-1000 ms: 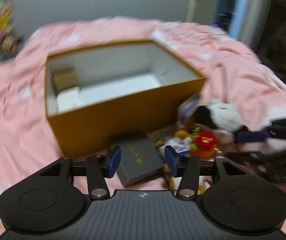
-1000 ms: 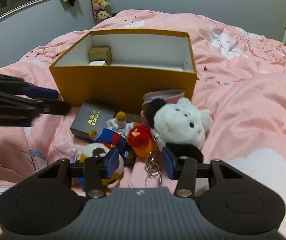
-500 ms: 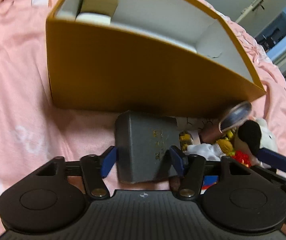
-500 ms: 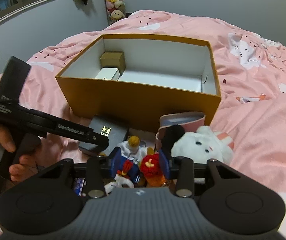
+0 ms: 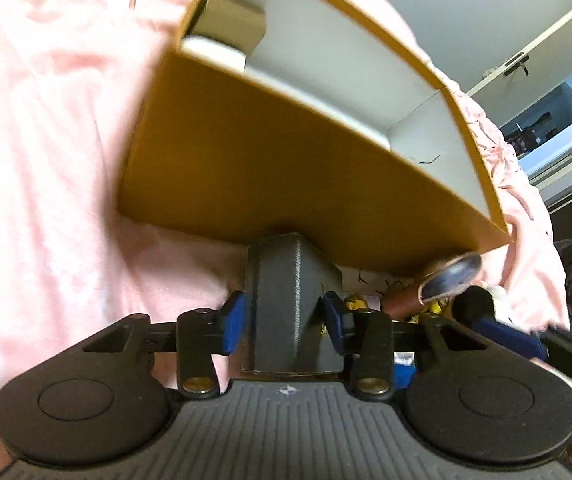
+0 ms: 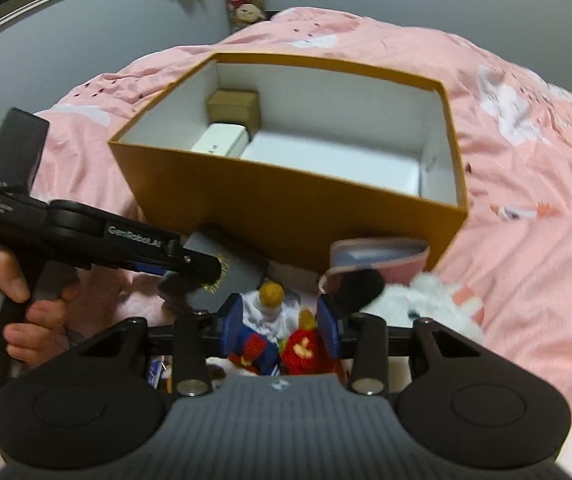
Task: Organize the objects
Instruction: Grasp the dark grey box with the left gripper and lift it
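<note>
A dark grey flat box point(image 5: 286, 300) lies against the front wall of the orange open box point(image 5: 286, 168). It is tipped up on one edge. My left gripper point(image 5: 284, 318) has its jaws closing, and both blue pads press on the grey box's sides. In the right wrist view the left gripper point(image 6: 202, 268) reaches the grey box point(image 6: 242, 276) from the left. My right gripper point(image 6: 280, 326) hangs over the toy pile. A small doll in white and blue point(image 6: 266, 320) and a red knitted toy point(image 6: 304, 350) sit between its pads, with no squeeze showing.
The orange box point(image 6: 286, 208) holds a brown carton point(image 6: 234, 108) and a white carton point(image 6: 222, 142) in its far left corner. A pink cup point(image 6: 378, 252) and a panda plush point(image 6: 418, 304) lie right of the toys. A person's hand point(image 6: 26, 300) grips the left handle. A pink bedcover point(image 6: 526, 240) surrounds everything.
The left gripper dropped to the grey box, rolled and narrowed onto it, and the box tipped up on edge. The right gripper moved forward over the small toys.
</note>
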{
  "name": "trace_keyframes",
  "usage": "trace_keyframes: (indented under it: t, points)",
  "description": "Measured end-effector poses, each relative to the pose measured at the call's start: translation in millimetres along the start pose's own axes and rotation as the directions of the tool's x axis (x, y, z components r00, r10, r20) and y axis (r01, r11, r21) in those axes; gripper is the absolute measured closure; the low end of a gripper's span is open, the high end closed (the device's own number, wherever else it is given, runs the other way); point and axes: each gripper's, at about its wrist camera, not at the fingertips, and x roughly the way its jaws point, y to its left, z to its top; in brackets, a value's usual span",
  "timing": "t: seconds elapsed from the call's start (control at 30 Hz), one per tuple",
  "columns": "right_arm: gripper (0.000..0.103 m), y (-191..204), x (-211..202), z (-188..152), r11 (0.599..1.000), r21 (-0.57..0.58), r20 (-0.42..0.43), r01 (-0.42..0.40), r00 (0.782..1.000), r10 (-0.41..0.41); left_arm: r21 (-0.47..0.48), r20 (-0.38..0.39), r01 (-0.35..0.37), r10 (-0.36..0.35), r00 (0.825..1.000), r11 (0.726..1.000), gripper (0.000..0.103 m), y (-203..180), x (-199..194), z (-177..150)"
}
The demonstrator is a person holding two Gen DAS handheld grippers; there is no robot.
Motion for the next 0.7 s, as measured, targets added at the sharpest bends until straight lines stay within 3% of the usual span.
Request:
trace_keyframes:
  t: [0.17, 0.3, 0.37, 0.47, 0.57, 0.63, 0.7]
  points:
    - [0.06, 20, 18, 23, 0.981, -0.182, -0.094, -0.066, 0.994, 0.049, 0.089, 0.07, -0.11, 0.104, 0.992, 0.99, 0.057, -11, -38, -5]
    - [0.06, 42, 45, 43, 0.913, -0.39, -0.198, -0.123, 0.979, 0.047, 0.088, 0.063, -0.165, 0.16, 0.985, 0.982, 0.057, -3, -44, -9]
    - [0.06, 48, 63, 50, 0.891, -0.437, -0.248, -0.126, 0.969, 0.015, 0.066, 0.054, -0.161, 0.158, 0.986, 0.985, 0.057, 5, -41, -10]
    - [0.06, 45, 93, 61, 0.927, -0.361, -0.333, -0.098, 0.943, -0.03, 0.054, 0.052, -0.148, 0.145, 0.988, 0.987, 0.057, 9, -39, -11]
    - [0.06, 34, 117, 63, 0.97, -0.242, -0.395, -0.009, 0.914, -0.09, 0.05, 0.05, -0.133, 0.131, 0.99, 0.99, 0.057, 14, -40, -12]
    - [0.059, 25, 125, 59, 0.987, -0.159, -0.442, 0.039, 0.891, -0.107, 0.048, 0.048, -0.124, 0.121, 0.991, 0.991, 0.057, 17, -41, -13]
    - [0.055, 19, 128, 58, 0.99, -0.118, -0.458, 0.076, 0.881, -0.122, 0.042, 0.044, -0.113, 0.111, 0.993, 0.993, 0.057, 20, -40, -14]
